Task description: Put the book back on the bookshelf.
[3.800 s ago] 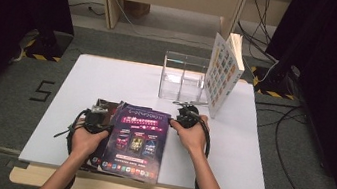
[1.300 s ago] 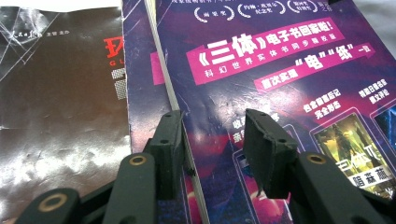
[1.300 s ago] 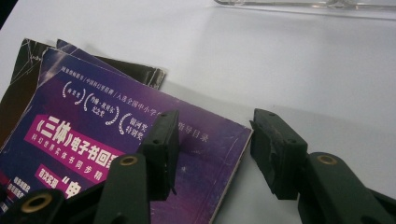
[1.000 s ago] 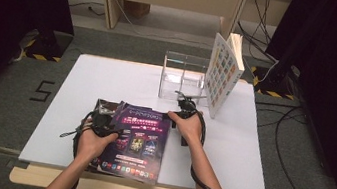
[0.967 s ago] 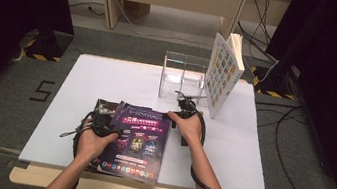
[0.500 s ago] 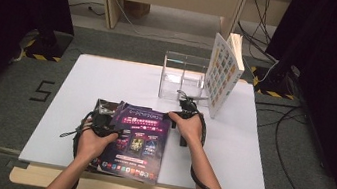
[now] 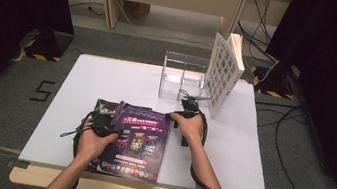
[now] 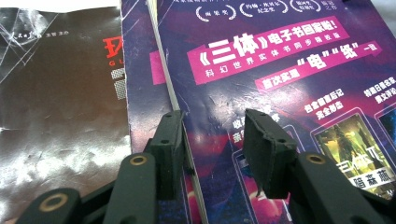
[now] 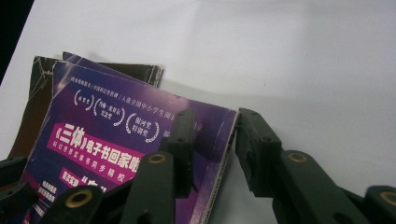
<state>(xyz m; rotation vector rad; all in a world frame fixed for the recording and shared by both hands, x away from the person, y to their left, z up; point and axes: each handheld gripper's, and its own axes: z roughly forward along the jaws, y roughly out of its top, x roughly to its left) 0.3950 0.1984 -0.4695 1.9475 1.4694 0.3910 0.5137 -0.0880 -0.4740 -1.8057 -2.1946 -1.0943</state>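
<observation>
Compared with a second ago, the right gripper [image 9: 212, 154] has been closing its jaws astride the far right corner of the purple magazine [image 7: 138, 138], on the table's [image 7: 108, 80] near side. Its pads look not yet clamped, so the corner could slip free. The left gripper [image 8: 215, 144], half open, straddles the spine edge, gripping nothing.

Glossy, creased paper magazine [image 8: 289, 84] cover

Bright overhead light, dark surrounds, glare on magazine cover [image 8: 299, 84], close-ups soft, slight blur
</observation>
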